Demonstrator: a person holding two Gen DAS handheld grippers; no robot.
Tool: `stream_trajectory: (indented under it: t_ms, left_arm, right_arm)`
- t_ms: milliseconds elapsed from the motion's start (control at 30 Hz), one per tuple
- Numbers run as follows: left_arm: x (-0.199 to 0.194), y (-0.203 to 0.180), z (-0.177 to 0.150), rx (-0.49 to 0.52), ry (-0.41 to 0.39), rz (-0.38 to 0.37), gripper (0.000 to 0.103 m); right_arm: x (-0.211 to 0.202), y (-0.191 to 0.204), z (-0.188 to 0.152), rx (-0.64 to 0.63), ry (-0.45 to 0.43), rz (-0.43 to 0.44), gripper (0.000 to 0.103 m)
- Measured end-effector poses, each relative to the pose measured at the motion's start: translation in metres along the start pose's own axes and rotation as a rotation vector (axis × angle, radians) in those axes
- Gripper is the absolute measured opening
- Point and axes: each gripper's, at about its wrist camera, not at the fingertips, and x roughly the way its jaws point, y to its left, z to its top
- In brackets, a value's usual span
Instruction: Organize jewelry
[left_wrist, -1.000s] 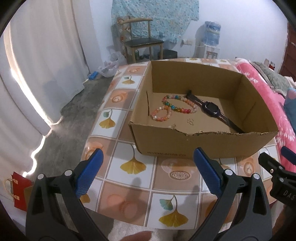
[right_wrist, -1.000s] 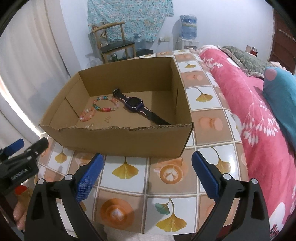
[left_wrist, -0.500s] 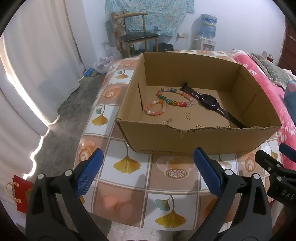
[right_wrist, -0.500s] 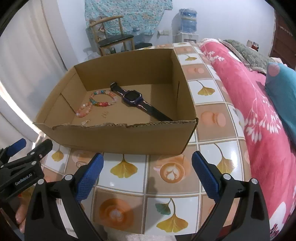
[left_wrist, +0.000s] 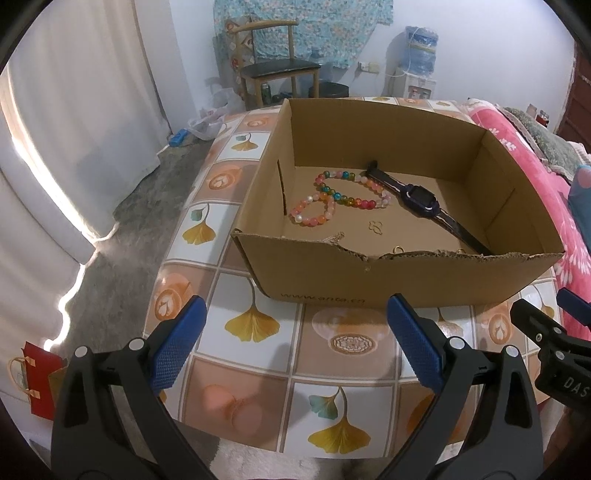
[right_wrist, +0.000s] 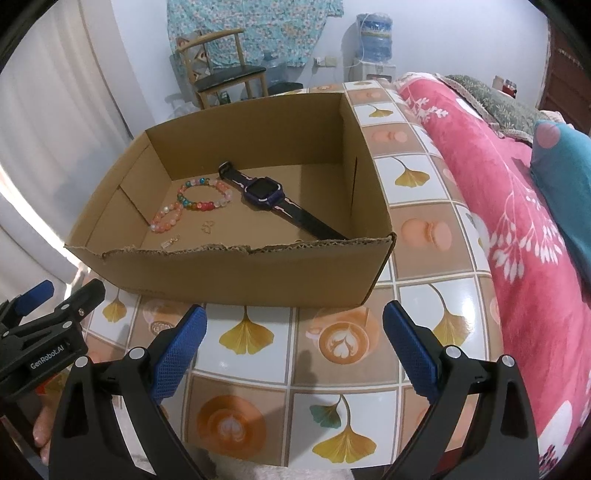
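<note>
A: Jewelry sits loose on the floor of your cardboard box (left_wrist: 399, 275). Two bead bracelets: the multicoloured bracelet (left_wrist: 351, 190) is a wide loop of glossy round beads in red, green, blue, yellow and frosted white; the pink bracelet (left_wrist: 314, 212) is a smaller ring of peach and pink beads, touching it on the near left side.

B: And the watch?

A: The watch (right_wrist: 266, 192) lies flat, strap stretched diagonally. Square dark screen, purple case, dark strap; its far end meets the multicoloured loop. Small gold pieces near the front wall: a clover-shaped charm (left_wrist: 376, 226), and a short bit of chain (right_wrist: 170, 242) half hidden by the torn, corrugated front edge.

B: Your grippers?

A: Your left gripper (left_wrist: 295, 345) and right gripper (right_wrist: 293, 343) are both spread wide with nothing between them, textured blue pads on black plastic arms, hovering over the counter (right_wrist: 417, 280) just short of the box. Counter cover is glossy, printed in squares with ginkgo leaves and latte cups.
</note>
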Motion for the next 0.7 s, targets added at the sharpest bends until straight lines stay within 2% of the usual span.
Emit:
stream_trajectory:
  t_ms: [700]
  left_arm:
    - [-0.001,-0.0004,-0.0013,-0.003,-0.005,-0.002,0.094]
  right_arm:
    - [-0.0013,0.0028,-0.0019,-0.002,0.001,-0.002,0.093]
